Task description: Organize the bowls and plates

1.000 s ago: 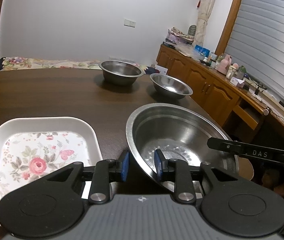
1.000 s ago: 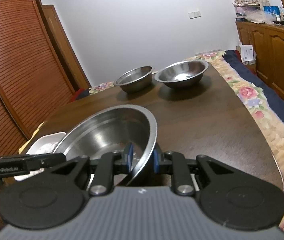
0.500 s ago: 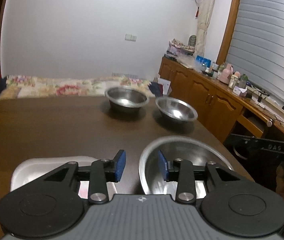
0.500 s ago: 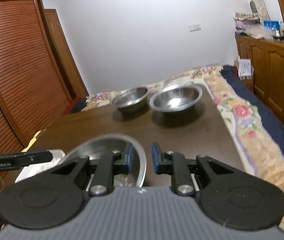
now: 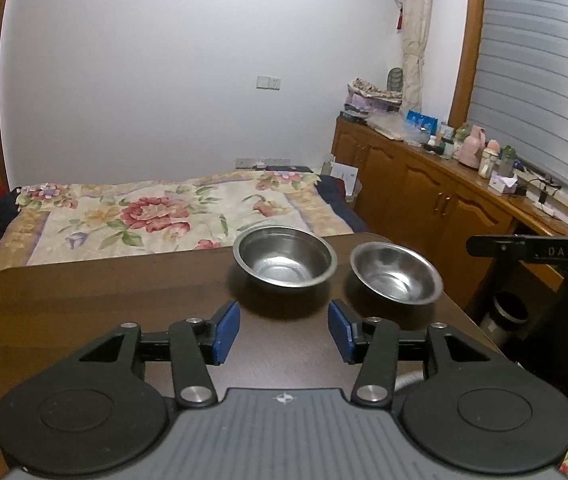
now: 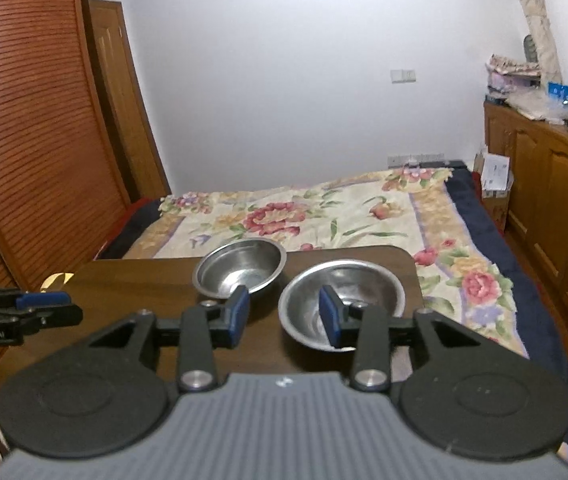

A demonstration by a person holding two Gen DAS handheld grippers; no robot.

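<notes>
Steel bowls, a deep bowl point(image 5: 284, 256) and a shallow bowl point(image 5: 396, 272), sit side by side at the tabletop's point(image 5: 104, 292) far edge. Left claw point(image 5: 284, 332) and right claw point(image 6: 285, 316) are both opening, with nothing between their jaws.

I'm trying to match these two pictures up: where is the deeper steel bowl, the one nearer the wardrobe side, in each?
Left wrist view: the deeper steel bowl sits just right of centre, at the table's far edge.
Right wrist view: the same bowl sits left of centre, partly behind a blue finger pad.
Shared landmark: the floral bedspread right behind it.
</notes>
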